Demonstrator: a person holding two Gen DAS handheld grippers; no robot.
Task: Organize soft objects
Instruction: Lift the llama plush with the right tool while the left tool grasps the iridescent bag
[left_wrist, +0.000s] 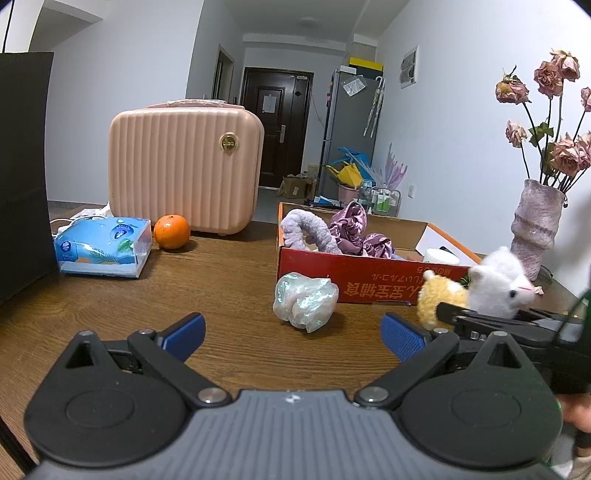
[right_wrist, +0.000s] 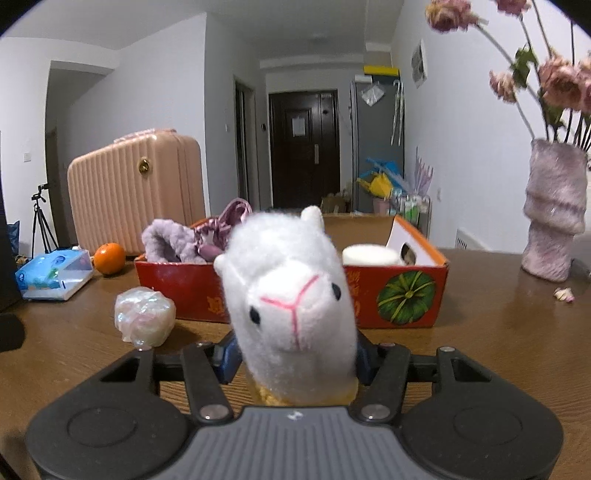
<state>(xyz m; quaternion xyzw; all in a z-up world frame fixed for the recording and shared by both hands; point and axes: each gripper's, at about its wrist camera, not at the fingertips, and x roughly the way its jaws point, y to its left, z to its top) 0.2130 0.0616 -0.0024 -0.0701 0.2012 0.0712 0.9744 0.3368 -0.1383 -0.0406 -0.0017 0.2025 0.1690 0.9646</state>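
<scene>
- The right gripper (right_wrist: 293, 360) has its blue pads squeezed on a fluffy white toy llama with a yellow woolly body (right_wrist: 291, 295). The llama is held up just in front of the red cardboard box with a green pumpkin picture (right_wrist: 404, 295).
- The left gripper (left_wrist: 293, 334) has its jaws wide apart with nothing between them. It hangs over the brown wooden table (left_wrist: 221, 295), in front of the box.
- Some soft things are already in the box: a fuzzy lilac headband (left_wrist: 308, 230) and shiny purple scrunchies (left_wrist: 356, 230).
- I think the job is partly done. The llama is not yet in the box.
- A shiny pearly-white scrunched-up soft thing (left_wrist: 306, 301) lies on the table just in front of the box. It looks like it goes in too.
- Left of the box are a round orange (left_wrist: 171, 231), a blue tissue pack (left_wrist: 103, 245) and a ribbed pink little suitcase (left_wrist: 184, 171).
- Right of the box stands a fuzzy pink vase with dried roses (left_wrist: 535, 229). It could tip if bumped.
- The front wall of the box is in the way, so the llama must go up over it.
</scene>
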